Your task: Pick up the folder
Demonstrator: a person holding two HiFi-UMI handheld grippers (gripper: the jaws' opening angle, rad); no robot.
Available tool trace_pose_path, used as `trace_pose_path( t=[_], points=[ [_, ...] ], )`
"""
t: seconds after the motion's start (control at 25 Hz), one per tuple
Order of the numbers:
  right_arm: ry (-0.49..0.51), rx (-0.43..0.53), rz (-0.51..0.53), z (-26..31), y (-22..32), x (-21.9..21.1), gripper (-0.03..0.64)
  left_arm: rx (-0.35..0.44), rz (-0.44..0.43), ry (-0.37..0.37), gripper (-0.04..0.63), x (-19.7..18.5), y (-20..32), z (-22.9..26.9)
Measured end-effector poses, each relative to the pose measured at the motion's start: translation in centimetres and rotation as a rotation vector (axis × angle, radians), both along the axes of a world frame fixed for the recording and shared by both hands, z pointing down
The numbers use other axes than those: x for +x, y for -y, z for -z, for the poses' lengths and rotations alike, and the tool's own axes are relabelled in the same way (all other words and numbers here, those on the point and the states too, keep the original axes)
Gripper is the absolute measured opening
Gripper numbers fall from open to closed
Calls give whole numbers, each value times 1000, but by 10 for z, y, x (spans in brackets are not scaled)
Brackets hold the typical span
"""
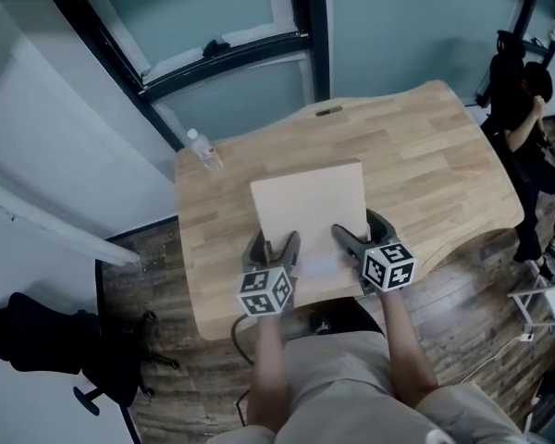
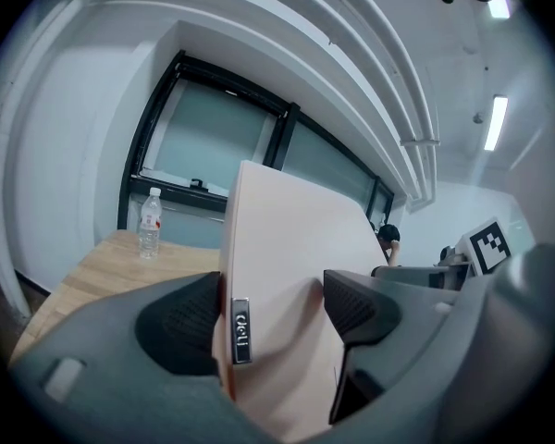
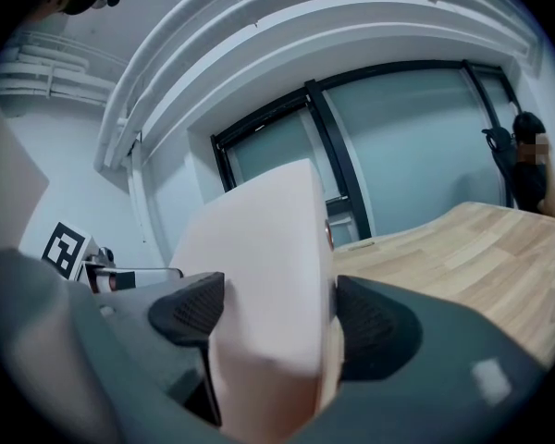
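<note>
The wooden table [image 1: 444, 155] fills the middle of the head view. The pale pink folder [image 1: 310, 206] sits over its centre, held by its near edge at 6 o'clock. Both bare forearms reach forward from the body, nearly parallel, with the marker cubes facing up. The left gripper [image 1: 276, 246] clamps the folder's 7 o'clock corner, its pads pressed on either face by the spine label. The right gripper [image 1: 359, 231] pinches the 5 o'clock corner likewise. A water bottle [image 1: 203, 149] stands at the table's 10 o'clock corner.
</note>
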State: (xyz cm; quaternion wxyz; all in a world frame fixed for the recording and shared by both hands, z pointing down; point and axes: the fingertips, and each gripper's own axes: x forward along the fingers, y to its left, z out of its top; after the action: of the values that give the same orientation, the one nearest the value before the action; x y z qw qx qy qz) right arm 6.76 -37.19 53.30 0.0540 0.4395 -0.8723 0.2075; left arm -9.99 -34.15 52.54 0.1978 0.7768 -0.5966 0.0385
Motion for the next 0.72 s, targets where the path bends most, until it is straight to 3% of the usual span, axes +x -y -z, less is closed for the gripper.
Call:
trace_pose_path(
  t=[0.72],
  points=[
    [-39,21,18,10,-5,-7,374,9,7,12,333,-5,-8,7]
  ],
)
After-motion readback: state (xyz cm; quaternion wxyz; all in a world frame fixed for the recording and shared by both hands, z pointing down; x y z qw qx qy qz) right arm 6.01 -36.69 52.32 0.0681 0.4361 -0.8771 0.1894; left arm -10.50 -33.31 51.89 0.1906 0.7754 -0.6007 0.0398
